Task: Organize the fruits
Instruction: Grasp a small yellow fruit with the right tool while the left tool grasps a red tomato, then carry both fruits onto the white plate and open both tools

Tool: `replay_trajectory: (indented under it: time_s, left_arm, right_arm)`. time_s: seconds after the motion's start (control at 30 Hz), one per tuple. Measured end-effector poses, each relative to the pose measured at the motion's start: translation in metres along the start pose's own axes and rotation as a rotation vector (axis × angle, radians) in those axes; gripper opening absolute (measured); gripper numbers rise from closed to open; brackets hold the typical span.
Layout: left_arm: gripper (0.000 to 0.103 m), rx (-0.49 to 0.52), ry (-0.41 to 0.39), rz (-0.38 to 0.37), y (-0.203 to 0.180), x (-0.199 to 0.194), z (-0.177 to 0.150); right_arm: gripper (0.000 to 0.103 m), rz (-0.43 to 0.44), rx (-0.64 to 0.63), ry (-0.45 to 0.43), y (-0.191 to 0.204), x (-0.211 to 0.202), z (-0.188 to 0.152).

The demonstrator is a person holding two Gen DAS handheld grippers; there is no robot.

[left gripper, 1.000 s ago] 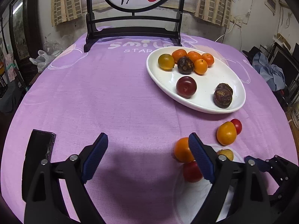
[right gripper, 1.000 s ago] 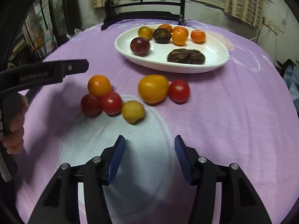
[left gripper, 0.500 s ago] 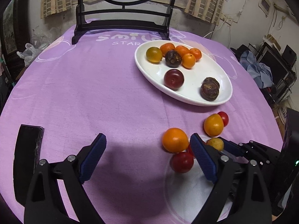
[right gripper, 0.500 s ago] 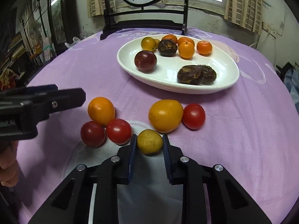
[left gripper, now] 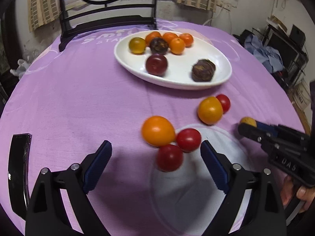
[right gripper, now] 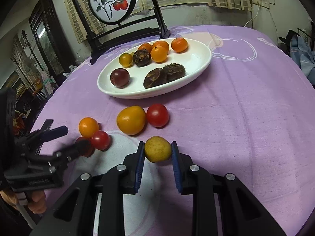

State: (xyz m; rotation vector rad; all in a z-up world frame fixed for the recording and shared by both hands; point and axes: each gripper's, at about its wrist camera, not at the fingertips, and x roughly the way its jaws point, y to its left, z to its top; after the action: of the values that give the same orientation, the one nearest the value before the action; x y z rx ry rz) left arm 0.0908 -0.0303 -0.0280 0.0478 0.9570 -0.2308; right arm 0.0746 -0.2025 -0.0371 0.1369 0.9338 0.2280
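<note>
My right gripper [right gripper: 157,151] is shut on a small yellow fruit [right gripper: 157,149] and holds it just above the purple cloth; it also shows in the left wrist view [left gripper: 247,121]. My left gripper [left gripper: 155,151] is open, with a dark red tomato [left gripper: 169,160] between its fingers, touching a red tomato [left gripper: 188,139] and an orange fruit [left gripper: 158,130]. A yellow-orange fruit [right gripper: 131,120] and a red tomato [right gripper: 157,115] lie in front of the white oval plate [right gripper: 196,59], which holds several fruits.
A black phone [left gripper: 17,169] lies at the table's left edge. A dark wooden screen stand [right gripper: 126,31] stands behind the plate. A white round patch [left gripper: 196,186] is printed on the cloth under my grippers. Clothes and boxes [left gripper: 269,57] sit off the right side.
My right gripper closed on the yellow fruit and lifted it a little to the right. My left gripper moved forward to bracket the dark red tomato.
</note>
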Motion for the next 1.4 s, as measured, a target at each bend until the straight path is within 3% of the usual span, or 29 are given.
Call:
replay_trajectory:
  time_s: [0.3, 0.43, 0.5, 0.57, 0.7, 0.77, 1.0, 1.1, 1.23, 1.4]
  left_arm:
    - [0.086, 0.047, 0.073, 0.012, -0.012, 0.017, -0.01]
    - [0.062, 0.063, 0.047, 0.037, -0.014, 0.013, -0.011]
    - [0.053, 0.086, 0.039, 0.038, -0.018, 0.011, -0.012]
    - [0.051, 0.125, 0.019, 0.065, -0.025, 0.009, -0.014]
    - [0.029, 0.184, -0.01, 0.077, -0.034, 0.006, -0.016]
    - [0.028, 0.202, -0.013, 0.085, -0.035, 0.005, -0.016]
    - [0.028, 0.195, -0.02, -0.011, -0.039, -0.005, -0.012]
    - [0.028, 0.17, -0.041, 0.005, -0.038, -0.015, -0.004]
    - [0.028, 0.183, -0.077, -0.027, -0.044, -0.032, 0.021]
    - [0.028, 0.188, -0.162, -0.001, -0.048, -0.045, 0.064]
  right_arm:
    - [0.027, 0.0, -0.024, -0.022, 0.004, -0.008, 0.0]
    - [0.028, -0.006, -0.042, -0.032, 0.008, -0.012, 0.0]
    - [0.028, -0.011, -0.048, -0.029, 0.009, -0.011, 0.0]
    - [0.028, -0.003, -0.047, -0.022, 0.009, -0.01, -0.001]
    - [0.028, 0.006, -0.059, -0.015, 0.011, -0.008, -0.001]
    - [0.028, 0.001, -0.063, -0.01, 0.012, -0.006, -0.002]
    - [0.028, -0.002, -0.078, -0.021, 0.014, -0.006, -0.003]
    - [0.028, 0.011, -0.067, -0.042, 0.013, -0.011, -0.001]
    - [0.028, 0.009, -0.024, -0.112, 0.013, -0.031, 0.007]
    - [0.028, -0.003, -0.024, -0.201, 0.016, -0.049, 0.032]
